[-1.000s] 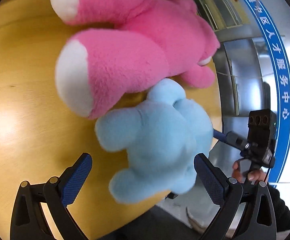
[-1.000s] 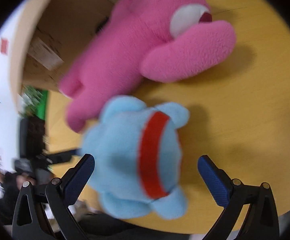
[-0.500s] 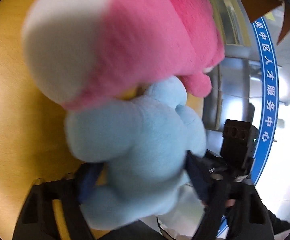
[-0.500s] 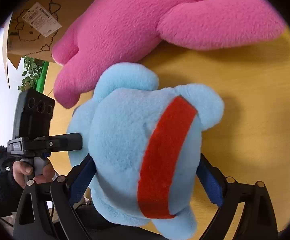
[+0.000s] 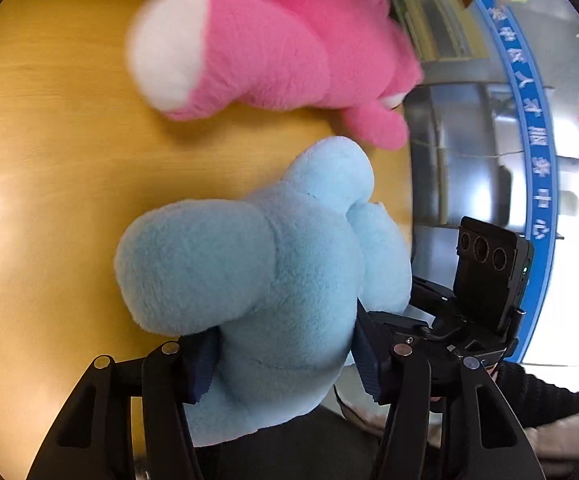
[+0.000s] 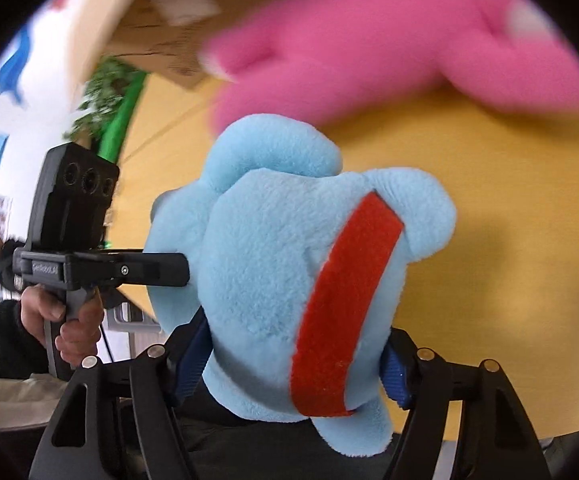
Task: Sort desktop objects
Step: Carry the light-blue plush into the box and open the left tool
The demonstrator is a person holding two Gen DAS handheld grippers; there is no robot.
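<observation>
A light blue plush toy point(image 5: 273, 276) with a red band point(image 6: 345, 312) fills the lower middle of both wrist views. My left gripper point(image 5: 285, 360) is shut on its lower body, the blue pads pressed into the fur. My right gripper point(image 6: 293, 364) is shut on the same toy from the opposite side. The toy appears lifted off the yellow wooden table point(image 5: 49, 160). A large pink plush toy point(image 5: 273, 44) with white paw ends lies on the table beyond it, blurred in the right wrist view point(image 6: 389, 48).
A cardboard box point(image 6: 161, 12) stands behind the pink toy. The table's edge point(image 5: 409, 184) runs on the right of the left wrist view. The other handheld gripper with its camera shows in each view point(image 5: 489, 272) point(image 6: 77, 216). A green plant point(image 6: 109, 96) stands beyond the table.
Both grippers closed onto the blue plush toy from opposite sides. The toy has come up and away from the pink toy, which now sits farther off.
</observation>
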